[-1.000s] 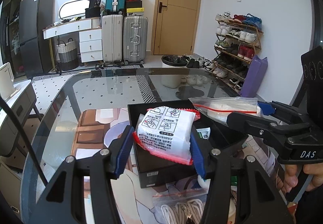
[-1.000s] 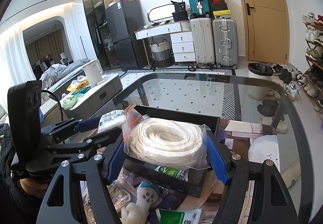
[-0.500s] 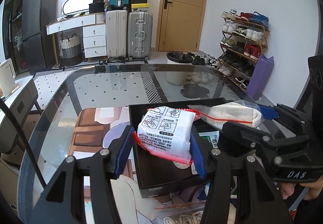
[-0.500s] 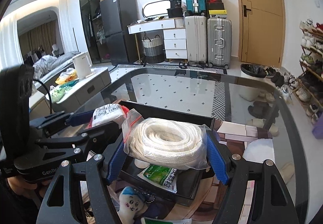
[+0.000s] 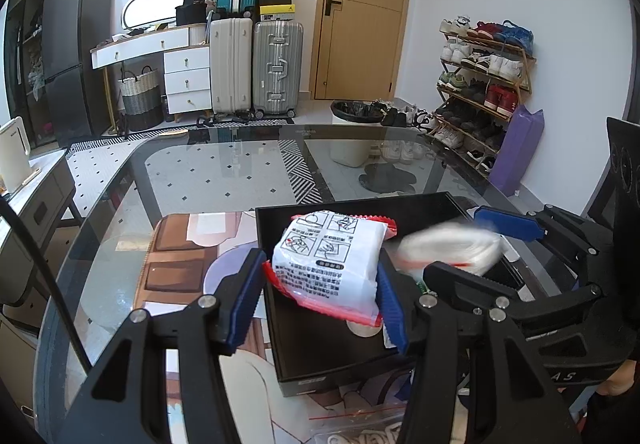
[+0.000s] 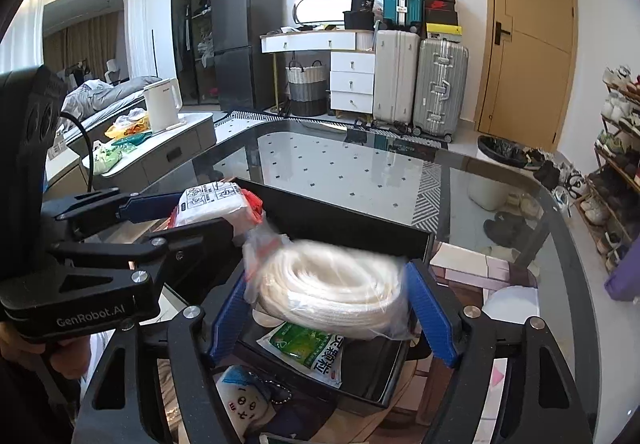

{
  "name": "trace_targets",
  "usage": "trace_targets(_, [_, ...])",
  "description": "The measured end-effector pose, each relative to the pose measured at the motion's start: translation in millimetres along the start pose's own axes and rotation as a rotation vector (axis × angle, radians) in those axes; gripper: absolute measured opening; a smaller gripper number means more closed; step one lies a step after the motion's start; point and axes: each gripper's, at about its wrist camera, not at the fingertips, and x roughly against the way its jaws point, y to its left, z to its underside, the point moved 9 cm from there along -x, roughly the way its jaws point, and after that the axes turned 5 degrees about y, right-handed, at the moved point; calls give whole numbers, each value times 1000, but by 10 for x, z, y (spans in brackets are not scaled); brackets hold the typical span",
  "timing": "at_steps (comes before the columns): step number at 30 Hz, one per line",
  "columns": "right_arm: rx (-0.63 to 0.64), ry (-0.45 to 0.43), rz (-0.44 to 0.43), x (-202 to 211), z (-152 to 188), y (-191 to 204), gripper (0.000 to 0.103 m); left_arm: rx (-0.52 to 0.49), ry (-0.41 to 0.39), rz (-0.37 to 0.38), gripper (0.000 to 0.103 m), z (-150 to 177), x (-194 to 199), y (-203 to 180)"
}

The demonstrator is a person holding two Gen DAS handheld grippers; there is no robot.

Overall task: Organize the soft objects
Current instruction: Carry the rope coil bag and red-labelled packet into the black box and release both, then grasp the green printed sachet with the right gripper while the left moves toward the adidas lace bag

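My left gripper [image 5: 318, 304] has spread its blue pads; the white printed packet with red edges [image 5: 332, 264] touches only the right pad above the black box [image 5: 292, 324]. It also shows in the right wrist view [image 6: 212, 202]. My right gripper [image 6: 330, 314] has opened wider than the bagged coil of white rope [image 6: 332, 294], which is motion-blurred between the pads over the box [image 6: 348, 220]. The rope bag shows blurred in the left wrist view [image 5: 448, 250]. A green packet [image 6: 308, 348] lies inside the box.
The box stands on a picture mat [image 5: 176, 256] on a glass table [image 5: 224, 168]. A small white plush toy [image 6: 246, 400] and another clear bag [image 5: 360, 428] lie at the near table edge. Suitcases, a drawer unit and a shoe rack stand beyond.
Both grippers moved forward over the box and opened. The rope bag is blurred and sinking between the right pads; the left pad has drawn away from the packet.
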Motion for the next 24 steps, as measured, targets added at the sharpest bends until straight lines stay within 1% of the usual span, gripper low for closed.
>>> trace_targets(2, [1, -5, 1, 18, 10, -12, 93, 4, 2, 4, 53, -3, -3, -3])
trace_targets(8, [13, -35, 22, 161, 11, -26, 99, -17, -10, 10, 53, -12, 20, -31])
trace_targets(10, [14, -37, 27, 208, 27, -44, 99, -25, -11, 15, 55, -8, 22, -41])
trace_targets(12, [15, -41, 32, 259, 38, -58, 99, -32, -6, 19, 60, -4, 24, -60])
trace_targets(13, [16, -43, 34, 291, 47, -70, 99, -31, -8, 20, 69, -10, 35, -69])
trace_targets(14, [16, -44, 36, 313, 58, -73, 100, -27, -11, 21, 76, -13, 51, -62])
trace_targets(15, [16, -44, 39, 341, 44, -56, 100, -23, -17, 20, 80, -18, 77, -54])
trace_targets(16, [13, -46, 42, 376, 60, -72, 100, -17, -26, 24, 88, -24, 114, -45])
trace_targets(17, [6, -51, 43, 418, 78, -93, 100, -13, -33, 29, 95, -31, 142, -38])
trace_targets(18, [-1, -54, 42, 455, 97, -112, 101, -8, -43, 39, 98, -35, 185, -28])
trace_targets(20, [-22, -57, 41, 529, 141, -165, 102, -2, -52, 55, 99, -30, 253, -14])
trace_targets(24, [-72, -39, 36, 654, 270, -283, 102, -19, -52, 43, 103, 43, 354, 1])
